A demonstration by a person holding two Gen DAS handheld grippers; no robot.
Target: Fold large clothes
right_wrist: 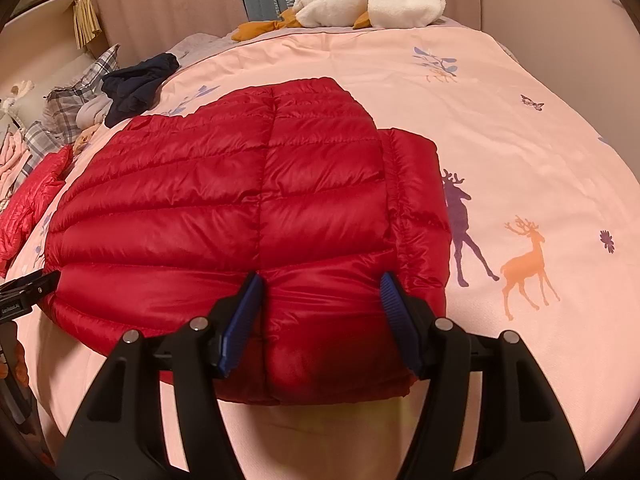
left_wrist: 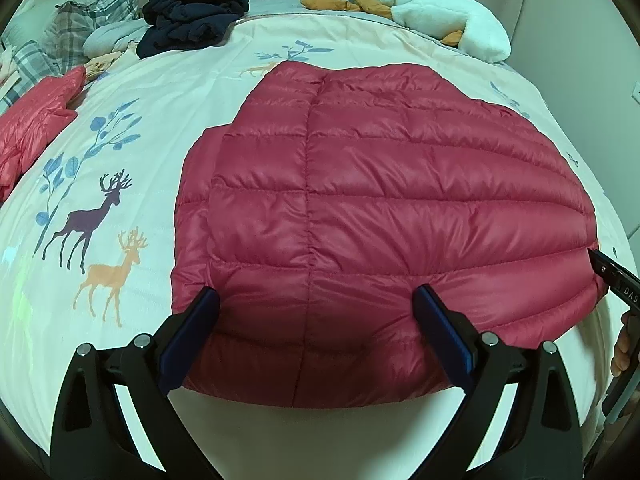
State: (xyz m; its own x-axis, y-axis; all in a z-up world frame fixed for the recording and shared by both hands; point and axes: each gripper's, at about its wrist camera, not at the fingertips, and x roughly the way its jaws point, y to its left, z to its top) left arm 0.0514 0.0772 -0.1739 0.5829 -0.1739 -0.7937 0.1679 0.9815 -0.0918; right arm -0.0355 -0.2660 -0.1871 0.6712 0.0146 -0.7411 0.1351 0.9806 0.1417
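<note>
A red quilted down jacket (left_wrist: 372,200) lies folded on the bed, back side up; it also shows in the right wrist view (right_wrist: 240,200). My left gripper (left_wrist: 316,296) is open, its blue-padded fingers (left_wrist: 436,320) spread over the jacket's near edge. My right gripper (right_wrist: 320,284) is open too, its fingers (right_wrist: 396,304) resting on the near edge close to the jacket's right side. The right gripper's tip (left_wrist: 616,280) shows at the jacket's right edge in the left view. The left gripper's tip (right_wrist: 24,288) shows at the jacket's left edge in the right view.
The bed cover (left_wrist: 132,152) is pale with deer prints. A second red jacket (left_wrist: 32,120) lies at the left, dark navy clothes (left_wrist: 192,16) and plaid pillows (left_wrist: 60,40) at the back left, a white plush goose (right_wrist: 368,0) at the headboard.
</note>
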